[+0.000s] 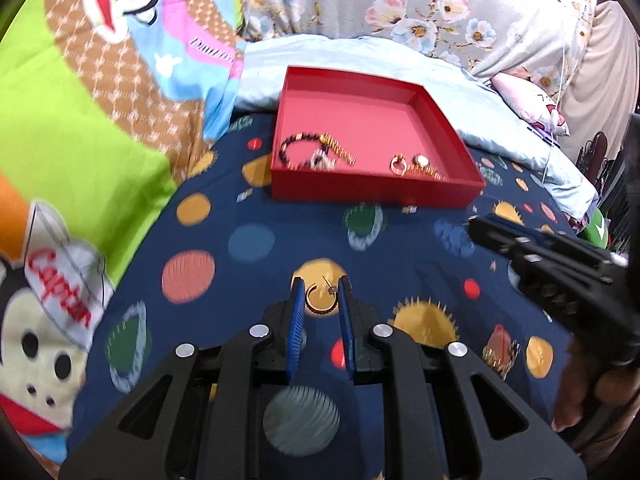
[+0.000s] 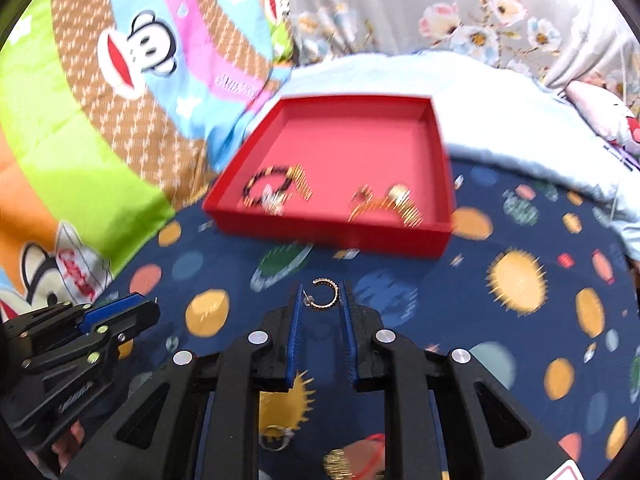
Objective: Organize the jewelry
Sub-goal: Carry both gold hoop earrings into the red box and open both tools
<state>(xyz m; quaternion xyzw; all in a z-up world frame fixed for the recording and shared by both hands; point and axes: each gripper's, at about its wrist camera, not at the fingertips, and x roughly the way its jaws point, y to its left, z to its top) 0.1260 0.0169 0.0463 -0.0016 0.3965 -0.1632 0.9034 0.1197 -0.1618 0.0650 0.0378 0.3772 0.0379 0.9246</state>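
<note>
Planet-print bedspread [image 1: 248, 216] bearing the red tray [image 1: 376, 194]; nearer than it, we are gripping a gold hoop earring [image 1: 320, 300] in the left gripper [image 1: 321, 294] and another hoop earring [image 2: 325, 294] in the right gripper [image 2: 323, 294], jaws nearly closed

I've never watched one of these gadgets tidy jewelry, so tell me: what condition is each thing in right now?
Left gripper: fingers closed on a gold hoop earring.
Right gripper: fingers closed on a second hoop earring.
Red box: open, no lid, on the bedspread.
Beaded bracelet: lying in the box.
Gold pieces: lying in the box, blurred.
Silver ring: loose on the bedspread.
</note>
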